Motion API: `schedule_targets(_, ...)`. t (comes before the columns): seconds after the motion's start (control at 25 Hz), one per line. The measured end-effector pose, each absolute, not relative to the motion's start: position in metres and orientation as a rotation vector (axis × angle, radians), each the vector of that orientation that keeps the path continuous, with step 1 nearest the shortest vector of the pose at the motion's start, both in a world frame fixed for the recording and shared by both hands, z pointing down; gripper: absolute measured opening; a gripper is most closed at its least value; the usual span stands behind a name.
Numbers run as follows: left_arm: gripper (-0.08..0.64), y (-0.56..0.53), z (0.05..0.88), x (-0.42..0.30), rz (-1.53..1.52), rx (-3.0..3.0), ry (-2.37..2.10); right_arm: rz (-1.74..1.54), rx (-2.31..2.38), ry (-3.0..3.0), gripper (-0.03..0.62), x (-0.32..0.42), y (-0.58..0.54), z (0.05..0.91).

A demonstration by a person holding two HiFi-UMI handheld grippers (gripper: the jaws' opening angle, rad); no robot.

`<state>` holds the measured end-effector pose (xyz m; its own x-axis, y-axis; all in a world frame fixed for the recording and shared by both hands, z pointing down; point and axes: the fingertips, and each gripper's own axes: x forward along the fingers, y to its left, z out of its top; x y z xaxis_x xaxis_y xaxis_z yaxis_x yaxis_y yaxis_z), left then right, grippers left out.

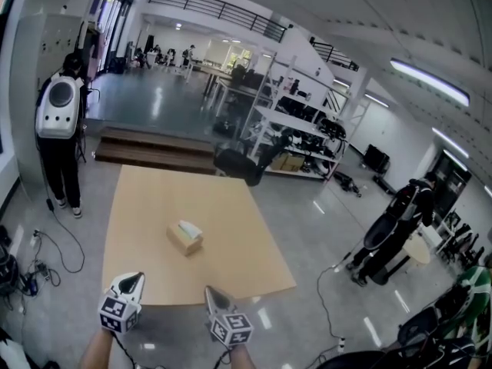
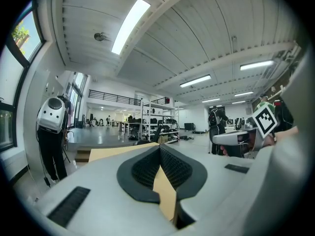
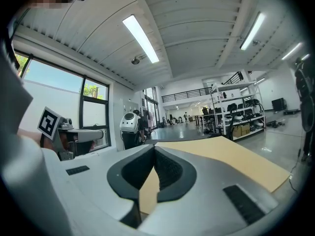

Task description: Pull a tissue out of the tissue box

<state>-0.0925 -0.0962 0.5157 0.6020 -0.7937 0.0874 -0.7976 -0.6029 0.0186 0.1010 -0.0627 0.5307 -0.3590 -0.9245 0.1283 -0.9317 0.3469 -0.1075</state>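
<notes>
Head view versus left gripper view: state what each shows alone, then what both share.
Head view only: the tissue box, a tissue poking up, out on the table. Left gripper view only: the left gripper's ribbed pads, shut together, nothing between. Both: the table, the person wearing a white backpack, the shelving.

Looks like a big open lab or workshop hall, honestly. There's a polished grey floor (image 1: 154, 102), white shelving racks (image 1: 296, 125) stuffed with gear, a railed mezzanine (image 1: 215, 8), and ceiling strip lights (image 1: 429, 81). Cables (image 1: 31, 271) trail around, and a person is wearing a white backpack rig (image 1: 58, 108).
</notes>
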Motion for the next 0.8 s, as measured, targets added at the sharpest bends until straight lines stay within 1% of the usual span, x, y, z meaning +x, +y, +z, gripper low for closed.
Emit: schedule_targets(0.8, 0.008, -0.161, 0.530, -0.100, 0.114, 2.767, -1.336, 0.248, 1.794, -2.508, 0.011, 0.095, -0.123, 0.541)
